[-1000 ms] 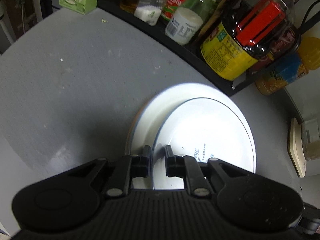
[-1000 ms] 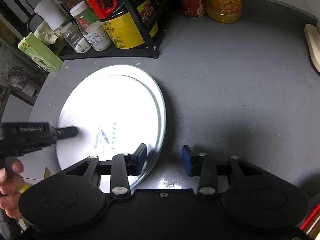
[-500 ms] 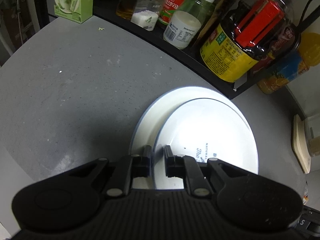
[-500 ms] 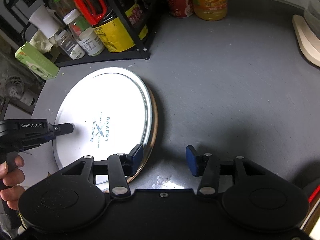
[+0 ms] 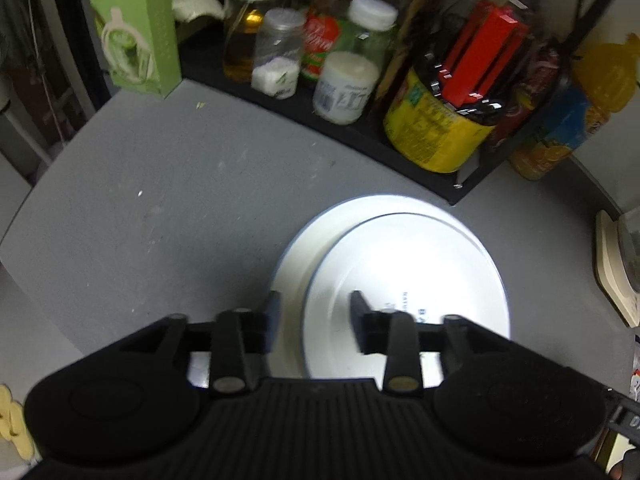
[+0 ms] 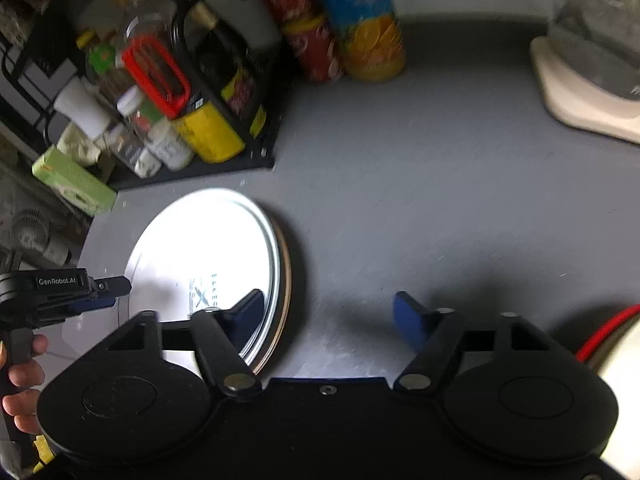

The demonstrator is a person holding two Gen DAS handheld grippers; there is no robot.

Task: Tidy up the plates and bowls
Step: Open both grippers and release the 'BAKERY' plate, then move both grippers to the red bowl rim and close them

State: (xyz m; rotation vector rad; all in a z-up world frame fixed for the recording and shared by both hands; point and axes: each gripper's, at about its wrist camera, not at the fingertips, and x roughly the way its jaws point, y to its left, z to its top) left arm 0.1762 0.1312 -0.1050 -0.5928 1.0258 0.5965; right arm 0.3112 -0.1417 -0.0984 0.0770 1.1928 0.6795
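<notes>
A white plate with printed lettering (image 5: 404, 276) lies on top of a larger white plate (image 5: 304, 248) on the grey counter. The stack also shows in the right wrist view (image 6: 208, 248). My left gripper (image 5: 316, 312) is open, its fingers either side of the top plate's near rim and not gripping it. My right gripper (image 6: 328, 312) is open and empty, raised to the right of the stack, its left finger over the plate rim. The left gripper shows at the left edge of the right wrist view (image 6: 100, 286).
A black rack (image 5: 360, 128) of bottles and jars runs along the back. A green box (image 5: 136, 28) stands at its left end. Orange and red cans (image 6: 352, 28) stand behind. A cream appliance base (image 6: 580, 92) sits at the right. A white object with a red band (image 6: 616, 340) is at the right edge.
My left gripper has opened and let go of the top plate, then drawn back and up. My right gripper has lifted away and opened wider. The plate now rests on the larger one.
</notes>
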